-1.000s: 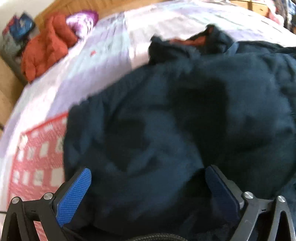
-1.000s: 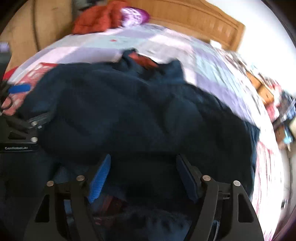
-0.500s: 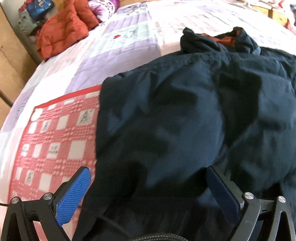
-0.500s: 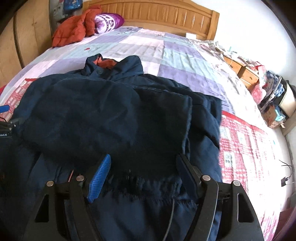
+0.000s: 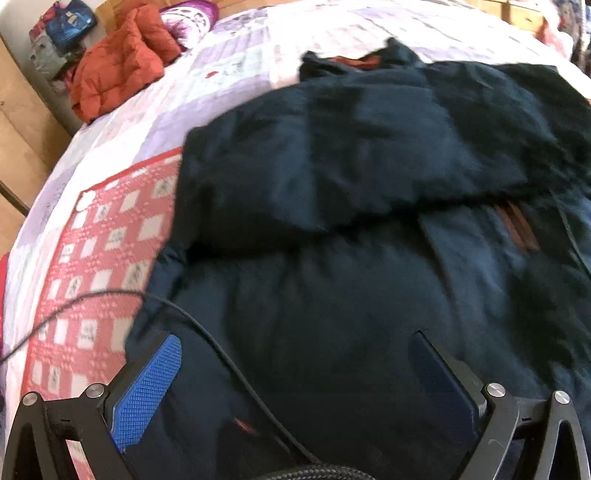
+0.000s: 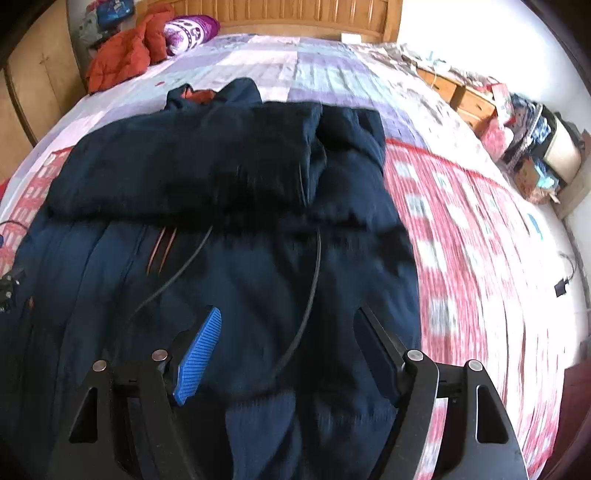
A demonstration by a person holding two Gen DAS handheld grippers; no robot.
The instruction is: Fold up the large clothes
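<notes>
A large dark navy jacket [image 5: 332, 277] lies flat on the quilted bed, its collar with orange lining [image 5: 354, 61] at the far end. A folded layer of sleeves [image 6: 192, 166] rests across its upper half. My left gripper [image 5: 295, 338] hovers open over the jacket's lower left part, with only fabric far below its blue pads. My right gripper [image 6: 289, 310] hangs over the lower right part of the jacket [image 6: 240, 266]; its jaws are opening and nothing is pressed between them. Neither gripper touches the cloth.
Black cables [image 6: 310, 280] trail over the jacket near both grippers. An orange padded coat [image 6: 122, 62] and a purple pillow [image 6: 190, 31] sit by the wooden headboard [image 6: 295, 14]. Red-checked bedspread [image 6: 461, 221] lies to the right, and a cluttered wooden cabinet [image 6: 472, 99] stands beyond it.
Both grippers have pulled back from the jacket's upper part toward its lower end and risen a little. The folded sleeve layer now lies still across the chest.
</notes>
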